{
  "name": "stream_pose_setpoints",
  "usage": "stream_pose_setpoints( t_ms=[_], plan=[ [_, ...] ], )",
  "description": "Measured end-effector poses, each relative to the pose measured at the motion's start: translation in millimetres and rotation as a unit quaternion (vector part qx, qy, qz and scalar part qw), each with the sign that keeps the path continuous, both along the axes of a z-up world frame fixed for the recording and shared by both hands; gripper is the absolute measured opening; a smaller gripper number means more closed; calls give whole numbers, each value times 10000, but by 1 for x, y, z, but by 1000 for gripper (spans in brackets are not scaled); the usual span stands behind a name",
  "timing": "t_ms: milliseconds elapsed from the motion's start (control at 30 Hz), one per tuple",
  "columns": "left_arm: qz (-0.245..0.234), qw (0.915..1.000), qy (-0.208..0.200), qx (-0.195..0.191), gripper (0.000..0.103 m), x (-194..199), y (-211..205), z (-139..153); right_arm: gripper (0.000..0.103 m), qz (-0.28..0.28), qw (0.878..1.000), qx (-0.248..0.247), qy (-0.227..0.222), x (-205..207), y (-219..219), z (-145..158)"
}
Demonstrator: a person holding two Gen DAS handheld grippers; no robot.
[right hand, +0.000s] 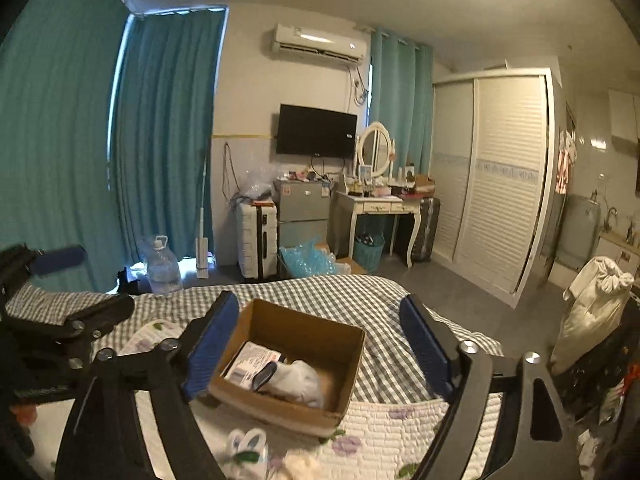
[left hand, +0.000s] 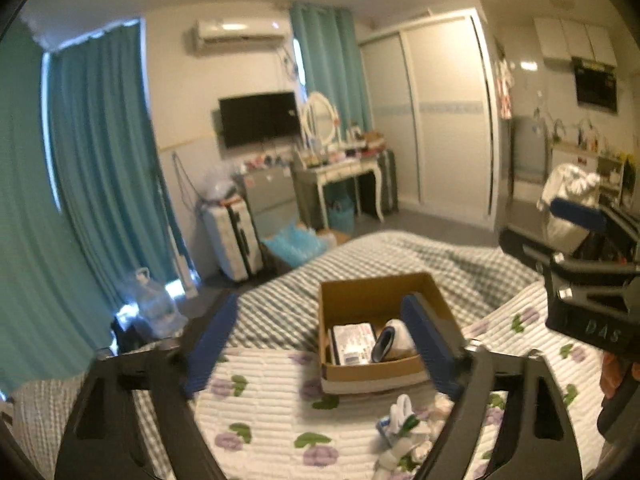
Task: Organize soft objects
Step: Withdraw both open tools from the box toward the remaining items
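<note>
Right, both my left gripper (left hand: 324,344) and right gripper (right hand: 320,348) hang spread and empty over the cardboard box (right hand: 296,364) mid-bed, socks (left hand: 404,424) waiting at the quilt's (left hand: 264,412) near edge.

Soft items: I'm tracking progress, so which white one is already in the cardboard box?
The white sock with a dark cuff, beside the flat packet in the box; the other white pieces lie on the quilt.

The small pile of white and green soft things (left hand: 404,432) on the flowery quilt is blurry and cut off at the bottom edge. The printed white packet (right hand: 252,364) in the brown cardboard box (right hand: 348,392) has words too small to read.
</note>
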State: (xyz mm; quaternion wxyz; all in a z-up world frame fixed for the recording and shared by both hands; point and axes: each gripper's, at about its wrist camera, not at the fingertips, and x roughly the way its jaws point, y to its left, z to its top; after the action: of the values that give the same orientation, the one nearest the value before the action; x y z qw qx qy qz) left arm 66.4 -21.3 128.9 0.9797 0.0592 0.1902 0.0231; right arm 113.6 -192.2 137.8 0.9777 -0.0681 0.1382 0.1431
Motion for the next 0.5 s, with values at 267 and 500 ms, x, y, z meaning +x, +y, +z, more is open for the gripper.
stream_pose_setpoints(
  t_ms=[267,500],
  plan=[
    [270,9996,26,-36,90,-55,20,-25,103,473,9985,-26,287,-70,-2,-25],
    [382,9951,869,-288,90,-55,32,-104,103,593,9938,-234,909,-76,6,-104]
  ],
)
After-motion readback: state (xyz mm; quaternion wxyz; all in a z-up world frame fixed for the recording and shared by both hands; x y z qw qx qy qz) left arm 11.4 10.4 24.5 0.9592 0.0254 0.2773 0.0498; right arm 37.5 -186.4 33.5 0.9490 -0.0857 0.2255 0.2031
